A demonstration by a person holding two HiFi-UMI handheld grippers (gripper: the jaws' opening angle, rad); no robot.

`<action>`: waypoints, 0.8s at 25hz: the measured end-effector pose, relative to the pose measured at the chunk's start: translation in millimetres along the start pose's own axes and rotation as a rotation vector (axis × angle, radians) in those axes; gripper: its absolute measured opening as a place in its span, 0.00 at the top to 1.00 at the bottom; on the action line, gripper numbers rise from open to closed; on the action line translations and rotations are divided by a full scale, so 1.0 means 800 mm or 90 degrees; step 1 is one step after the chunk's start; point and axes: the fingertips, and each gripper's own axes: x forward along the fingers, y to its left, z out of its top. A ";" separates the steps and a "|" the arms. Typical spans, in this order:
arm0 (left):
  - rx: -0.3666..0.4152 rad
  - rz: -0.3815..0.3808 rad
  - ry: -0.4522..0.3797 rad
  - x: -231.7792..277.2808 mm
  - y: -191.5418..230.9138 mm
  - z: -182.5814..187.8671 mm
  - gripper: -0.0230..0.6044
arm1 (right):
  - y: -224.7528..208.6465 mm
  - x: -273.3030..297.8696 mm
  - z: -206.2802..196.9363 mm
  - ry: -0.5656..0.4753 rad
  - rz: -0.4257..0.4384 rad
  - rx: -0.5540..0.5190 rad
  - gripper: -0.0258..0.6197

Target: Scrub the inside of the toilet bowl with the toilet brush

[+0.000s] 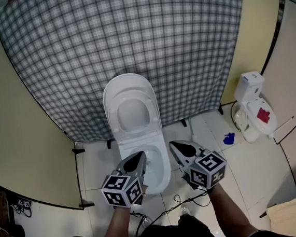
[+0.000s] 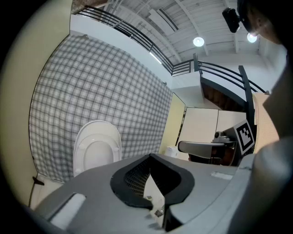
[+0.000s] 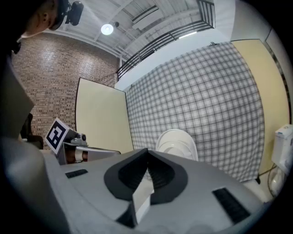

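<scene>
Hovering over the front rim of the toilet bowl (image 1: 165, 172): both claws, side by side, pointing slightly below level toward the back wall.

- Left claw (image 1: 141, 155): clenched, tips meeting, nothing between the jaws. Its own view shows the same (image 2: 149, 156). It sits over the bowl's left front edge.
- Right claw (image 1: 173, 145): clenched too, jaws together and empty, confirmed in its own view (image 3: 147, 151). It sits just off the bowl's right edge.
- The two claws are near each other but apart, with the open bowl showing between them. Neither one touches the porcelain as far as I can tell.
- Toilet lid (image 1: 131, 104) and seat are raised upright against the plaid curtain (image 1: 129, 34). Each gripper view has the lid straight ahead beyond the jaw tips (image 2: 96, 148) (image 3: 176, 142).
- Each gripper view also catches the other claw's marker cube at its edge (image 2: 245, 137) (image 3: 57, 135).
- Toilet brush: can't pick it out for sure in any view. Neither claw holds it.
- Off to the right, well away from both claws: a small white fixture with a red patch (image 1: 255, 107) by the beige partition (image 1: 257, 32). A blue item (image 1: 229, 139) lies on the tiled floor (image 1: 98, 198) between that fixture and the bowl.
- Black cable (image 1: 169, 206) trails on the floor by the person's feet, below the claws.
</scene>
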 end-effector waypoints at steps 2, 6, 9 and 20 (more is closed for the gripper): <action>0.008 -0.005 0.001 0.020 0.009 0.001 0.98 | -0.021 0.011 -0.003 -0.003 -0.012 -0.002 0.94; 0.007 -0.021 0.003 0.052 0.009 -0.021 0.98 | -0.057 0.010 -0.030 0.018 -0.040 0.005 0.94; -0.006 -0.044 0.028 0.071 -0.007 -0.059 0.98 | -0.083 -0.012 -0.068 0.047 -0.073 0.016 0.94; -0.041 -0.089 0.107 0.146 -0.027 -0.220 0.98 | -0.188 -0.069 -0.248 0.145 -0.190 0.074 0.93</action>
